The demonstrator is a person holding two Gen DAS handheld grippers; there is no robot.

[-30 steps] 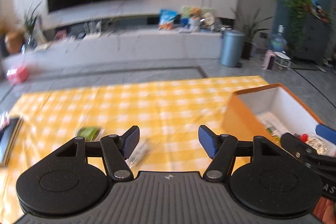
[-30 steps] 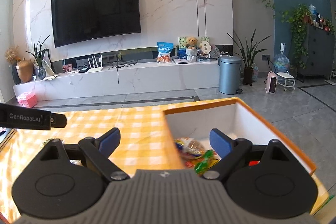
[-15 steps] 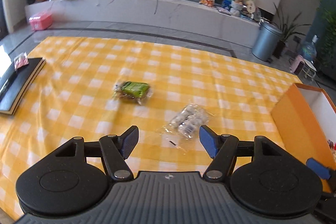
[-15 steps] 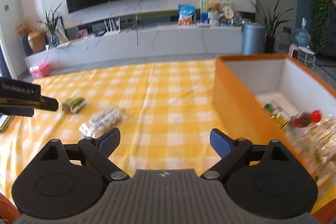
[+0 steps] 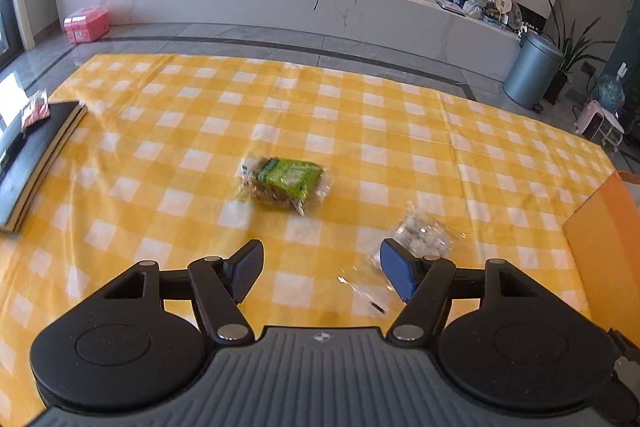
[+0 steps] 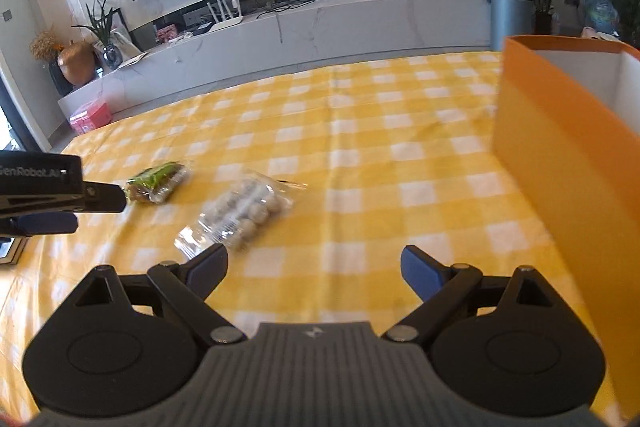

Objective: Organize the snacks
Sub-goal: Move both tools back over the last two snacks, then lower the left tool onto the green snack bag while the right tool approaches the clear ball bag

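Note:
A green-labelled snack pack lies on the yellow checked cloth, ahead of my open, empty left gripper. A clear bag of pale round snacks lies just beyond its right finger. In the right wrist view the clear bag lies ahead-left of my open, empty right gripper, and the green pack sits farther left, by the left gripper's finger. The orange box stands at the right; its inside is hidden from here.
A dark book with a small red packet on it lies at the cloth's left edge. Beyond the table are a marble TV bench, a grey bin and a pink box on the floor.
Both grippers have swung left, away from the orange box, and tilted down toward the cloth. The two loose snack packs have come into close view. The box contents have left the right view.

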